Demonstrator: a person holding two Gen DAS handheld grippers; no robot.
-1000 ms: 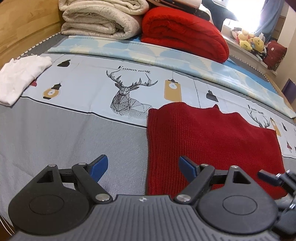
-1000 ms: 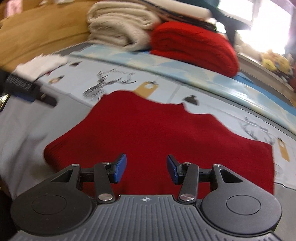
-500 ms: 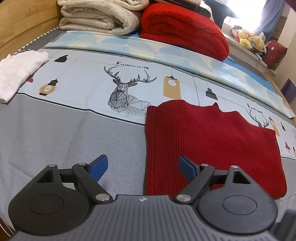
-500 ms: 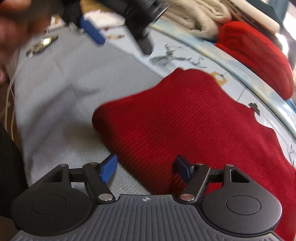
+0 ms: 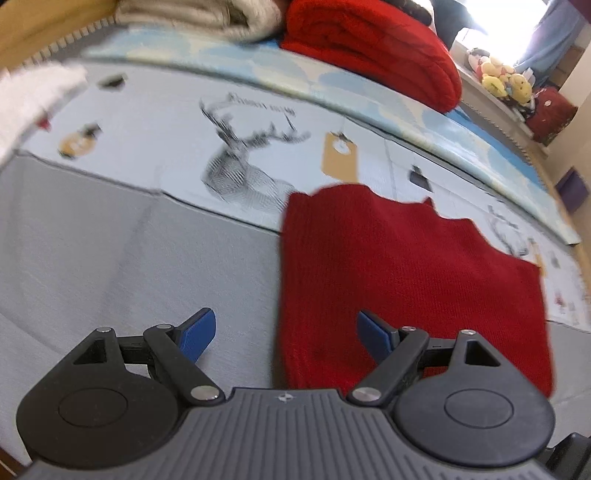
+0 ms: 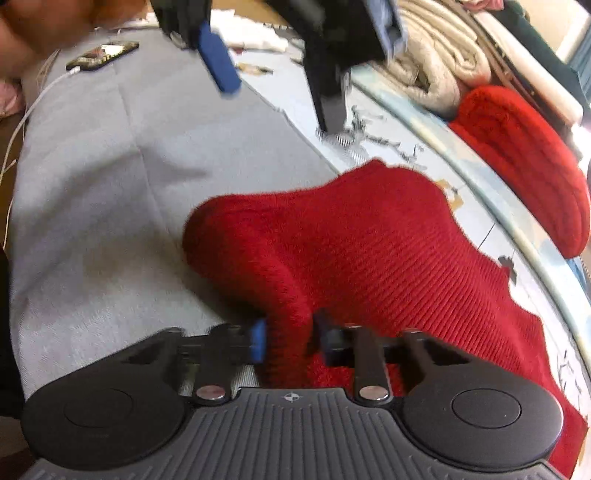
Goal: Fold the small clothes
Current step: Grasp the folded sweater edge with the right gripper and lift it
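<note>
A red knit garment (image 5: 406,266) lies folded flat on the bed; it also shows in the right wrist view (image 6: 369,258). My left gripper (image 5: 284,334) is open and empty, hovering over the garment's near left edge. My right gripper (image 6: 288,341) is shut on the garment's near edge, pinching a raised ridge of the red knit between its blue pads. The left gripper (image 6: 273,55) appears blurred at the top of the right wrist view.
The bed has a grey and deer-print sheet (image 5: 129,258). A white garment (image 5: 33,99) lies at the far left. Folded beige (image 5: 207,14) and red (image 5: 369,48) blankets are stacked at the head. A phone with cable (image 6: 99,55) lies on the sheet.
My right gripper has closed on the near edge of the red garment and lifted a ridge of it. My left gripper has shifted slightly nearer the garment, still open.
</note>
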